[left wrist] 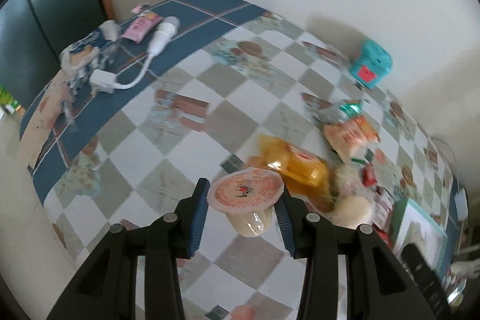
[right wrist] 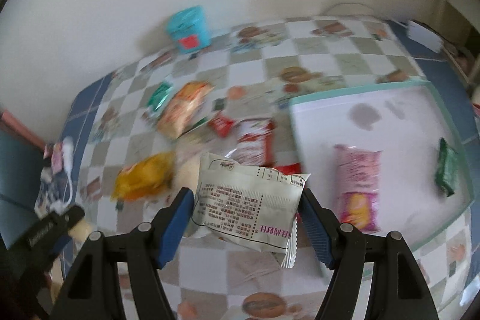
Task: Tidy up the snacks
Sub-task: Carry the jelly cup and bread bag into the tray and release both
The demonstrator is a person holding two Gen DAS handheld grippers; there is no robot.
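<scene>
My left gripper (left wrist: 244, 200) is shut on a jelly cup (left wrist: 246, 192) with an orange-printed foil lid, held above the checked tablecloth. My right gripper (right wrist: 246, 206) is shut on a silver snack packet (right wrist: 249, 200) with printed text, held above the table beside a white tray (right wrist: 318, 125) with a pale green rim. In the tray lie a pink snack bag (right wrist: 358, 185) and a green packet (right wrist: 447, 170). Loose snacks lie on the table: a yellow pack (right wrist: 144, 179), an orange bag (right wrist: 186, 107), a red-and-white bag (right wrist: 255, 140), a small red packet (right wrist: 220, 125).
A teal tin (right wrist: 190, 30) stands by the wall; it also shows in the left wrist view (left wrist: 372, 64). A white charger and cable (left wrist: 132, 70), a pink packet (left wrist: 141, 25) and crumpled wrappers (left wrist: 81, 55) lie at the table's far left. The left gripper's body (right wrist: 39, 233) shows at lower left.
</scene>
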